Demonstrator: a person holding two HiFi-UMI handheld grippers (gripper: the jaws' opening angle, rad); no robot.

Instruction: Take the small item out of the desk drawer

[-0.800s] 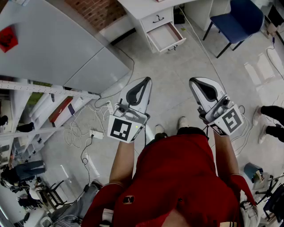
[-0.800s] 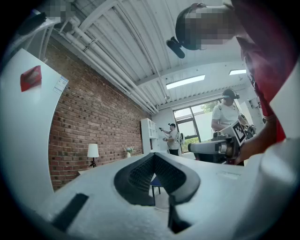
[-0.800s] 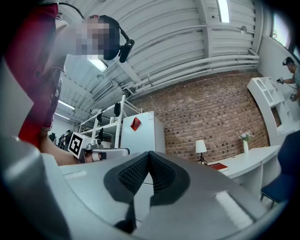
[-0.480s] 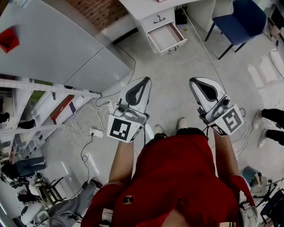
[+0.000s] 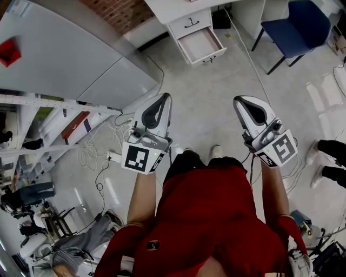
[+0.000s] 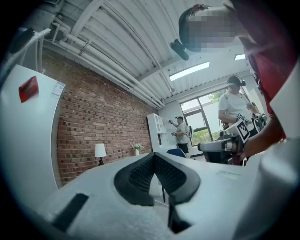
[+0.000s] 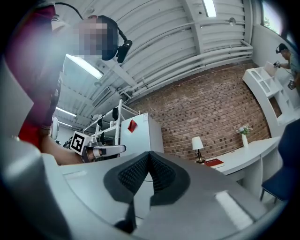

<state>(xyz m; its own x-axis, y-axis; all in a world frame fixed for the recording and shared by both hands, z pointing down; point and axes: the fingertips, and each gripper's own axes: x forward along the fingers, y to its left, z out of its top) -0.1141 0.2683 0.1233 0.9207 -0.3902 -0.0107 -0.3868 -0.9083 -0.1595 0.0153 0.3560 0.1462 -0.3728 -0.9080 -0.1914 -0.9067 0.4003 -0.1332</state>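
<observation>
The white desk point(image 5: 174, 7) stands far ahead at the top of the head view, with its drawer unit below it. The lower drawer point(image 5: 201, 44) is pulled open; I cannot make out any small item inside from here. My left gripper point(image 5: 164, 97) and right gripper point(image 5: 241, 100) are held side by side at waist height over the floor, well short of the drawer. Both are shut and hold nothing. In the left gripper view the jaws point(image 6: 153, 157) meet with nothing between them, as they do in the right gripper view point(image 7: 149, 154).
A blue chair point(image 5: 300, 26) stands right of the desk. A white cabinet point(image 5: 65, 59) and metal shelving point(image 5: 51, 124) fill the left side. Cables and a power strip point(image 5: 111, 158) lie on the floor. Another person's feet point(image 5: 331, 149) show at the right edge.
The person has stepped, and the left gripper has shifted a little to the left. The right gripper has hardly moved. Both stay shut.
</observation>
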